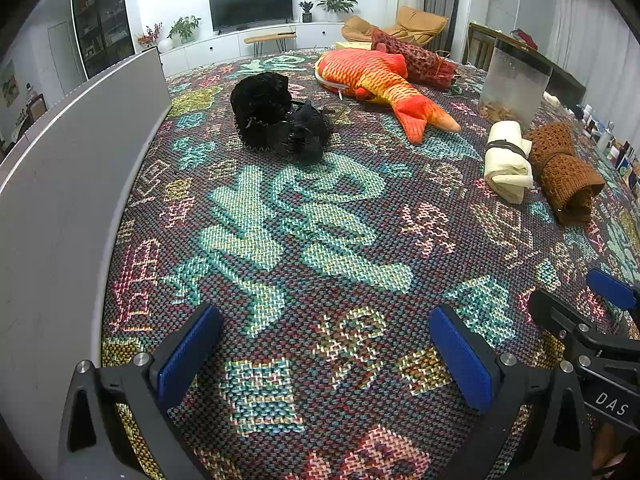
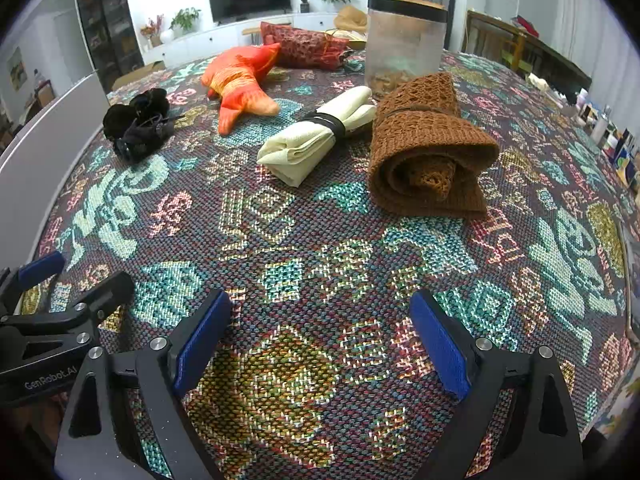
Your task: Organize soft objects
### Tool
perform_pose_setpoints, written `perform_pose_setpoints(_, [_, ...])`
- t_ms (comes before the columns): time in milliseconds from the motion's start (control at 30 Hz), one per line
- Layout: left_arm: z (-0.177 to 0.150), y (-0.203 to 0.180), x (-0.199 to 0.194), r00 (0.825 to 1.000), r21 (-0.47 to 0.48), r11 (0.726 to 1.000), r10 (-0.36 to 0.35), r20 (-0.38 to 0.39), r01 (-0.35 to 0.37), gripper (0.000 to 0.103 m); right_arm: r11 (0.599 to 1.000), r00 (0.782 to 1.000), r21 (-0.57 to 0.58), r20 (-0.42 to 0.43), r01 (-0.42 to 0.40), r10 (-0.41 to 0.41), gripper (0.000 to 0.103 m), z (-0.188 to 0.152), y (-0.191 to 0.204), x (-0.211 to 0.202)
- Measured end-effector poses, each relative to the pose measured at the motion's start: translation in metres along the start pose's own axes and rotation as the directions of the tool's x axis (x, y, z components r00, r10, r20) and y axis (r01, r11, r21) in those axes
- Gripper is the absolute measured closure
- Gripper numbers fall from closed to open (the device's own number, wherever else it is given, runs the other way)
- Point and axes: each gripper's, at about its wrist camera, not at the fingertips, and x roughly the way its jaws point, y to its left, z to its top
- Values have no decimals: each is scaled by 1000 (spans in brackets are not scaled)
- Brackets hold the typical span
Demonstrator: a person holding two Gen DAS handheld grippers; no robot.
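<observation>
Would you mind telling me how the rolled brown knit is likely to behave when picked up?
The brown knit roll looks soft and light, so it should squash under a pinch. A thin tie circles it, so it probably stays rolled, though its loose end may sag.

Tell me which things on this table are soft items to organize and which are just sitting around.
For the job:
brown knit roll
cream cloth roll
orange fish plush
black fabric bundle
red patterned cushion

Just lying about:
clear plastic container
grey panel
television
potted plants

Both claws are open, holding nothing.
</observation>
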Motion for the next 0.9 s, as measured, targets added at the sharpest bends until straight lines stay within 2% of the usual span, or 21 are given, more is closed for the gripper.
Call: perform_pose_setpoints(900, [2, -1, 4, 1000, 0, 1000, 2, 0, -2, 0, 1000, 1000, 0, -1, 2, -2, 10, 1, 1, -1])
